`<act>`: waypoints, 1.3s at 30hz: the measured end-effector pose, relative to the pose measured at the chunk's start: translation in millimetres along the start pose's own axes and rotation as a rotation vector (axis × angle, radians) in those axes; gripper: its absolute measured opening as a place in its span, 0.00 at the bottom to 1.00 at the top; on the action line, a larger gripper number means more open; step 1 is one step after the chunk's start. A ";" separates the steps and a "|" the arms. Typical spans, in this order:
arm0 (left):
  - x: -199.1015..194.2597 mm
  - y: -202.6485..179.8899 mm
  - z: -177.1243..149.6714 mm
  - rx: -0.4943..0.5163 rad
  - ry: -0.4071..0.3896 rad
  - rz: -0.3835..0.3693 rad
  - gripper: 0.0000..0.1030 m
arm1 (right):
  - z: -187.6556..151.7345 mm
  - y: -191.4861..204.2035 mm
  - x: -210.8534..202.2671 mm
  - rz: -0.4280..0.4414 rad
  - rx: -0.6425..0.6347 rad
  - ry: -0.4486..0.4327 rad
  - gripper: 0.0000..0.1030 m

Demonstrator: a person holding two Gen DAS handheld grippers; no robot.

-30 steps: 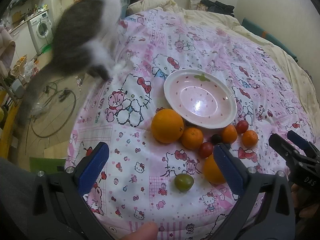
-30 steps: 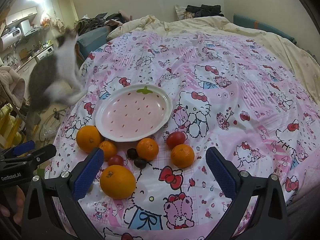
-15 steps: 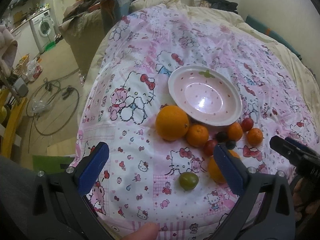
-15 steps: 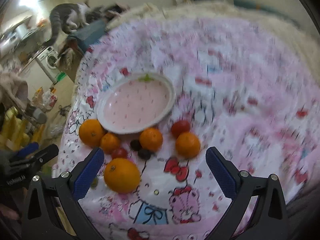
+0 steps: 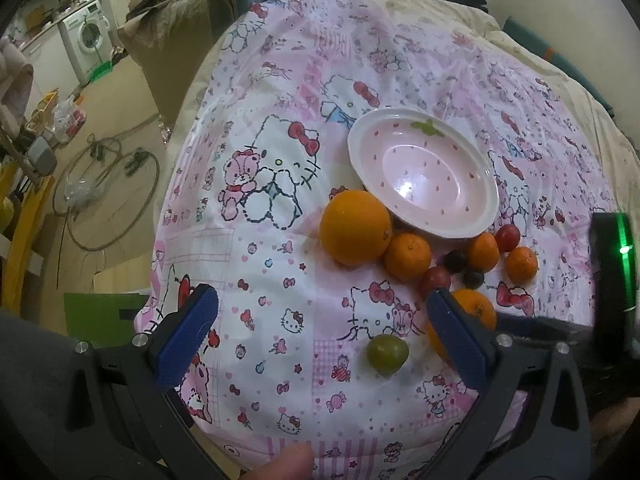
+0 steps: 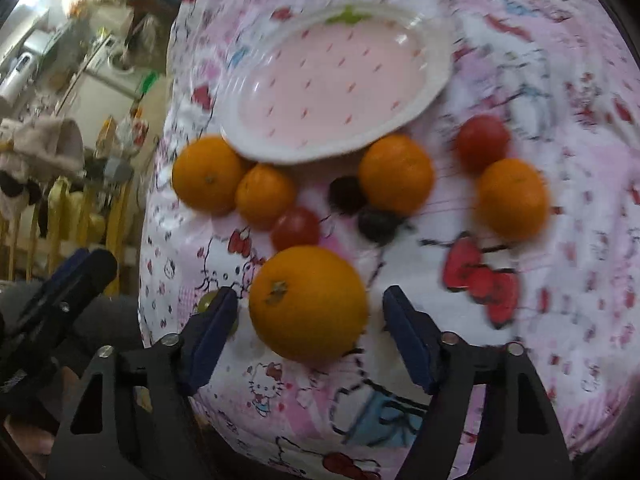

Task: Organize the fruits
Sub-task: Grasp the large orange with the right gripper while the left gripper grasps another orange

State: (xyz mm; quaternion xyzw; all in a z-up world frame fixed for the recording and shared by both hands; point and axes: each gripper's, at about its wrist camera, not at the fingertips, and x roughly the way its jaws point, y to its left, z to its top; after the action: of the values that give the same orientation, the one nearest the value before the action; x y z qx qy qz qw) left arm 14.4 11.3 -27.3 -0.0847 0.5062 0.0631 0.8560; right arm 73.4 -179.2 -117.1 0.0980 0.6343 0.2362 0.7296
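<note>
Both right gripper jaws flank the large orange, untouching.

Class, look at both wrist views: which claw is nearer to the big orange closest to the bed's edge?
Right. The right claw straddles the big orange, fingers open either side. The left claw hangs open to its left, nearer the green fruit.

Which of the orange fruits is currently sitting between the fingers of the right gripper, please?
The large orange nearest the camera, stem facing up. It lies between the right gripper's open fingers, apart from the others, which cluster along the plate's edge.
</note>
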 end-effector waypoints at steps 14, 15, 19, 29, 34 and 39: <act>24.7 2.0 28.9 -0.016 0.103 0.053 1.00 | -5.0 -9.3 -14.5 0.007 0.009 -0.058 0.61; 30.9 2.0 33.6 -0.016 0.121 0.052 1.00 | -6.5 -12.2 -17.4 0.007 0.012 -0.063 0.61; 49.2 -1.7 43.2 -0.022 0.174 -0.005 0.98 | -7.4 -19.5 -24.6 -0.006 0.020 -0.081 0.61; 89.6 -18.2 47.8 -0.016 0.285 -0.080 0.76 | -7.2 -24.1 -29.2 -0.018 0.023 -0.092 0.61; 100.0 -15.5 47.0 -0.019 0.304 -0.086 0.54 | -6.4 -20.8 -28.2 -0.020 0.013 -0.093 0.61; 100.5 -14.1 48.2 -0.022 0.295 -0.107 0.50 | -5.0 -16.7 -24.5 -0.026 0.005 -0.089 0.61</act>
State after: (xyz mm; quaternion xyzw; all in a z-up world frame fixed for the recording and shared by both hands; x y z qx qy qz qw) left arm 106.6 9.8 -91.5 -0.1293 0.6203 0.0097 0.7736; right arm 70.1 -206.0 -103.9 0.1019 0.6031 0.2203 0.7598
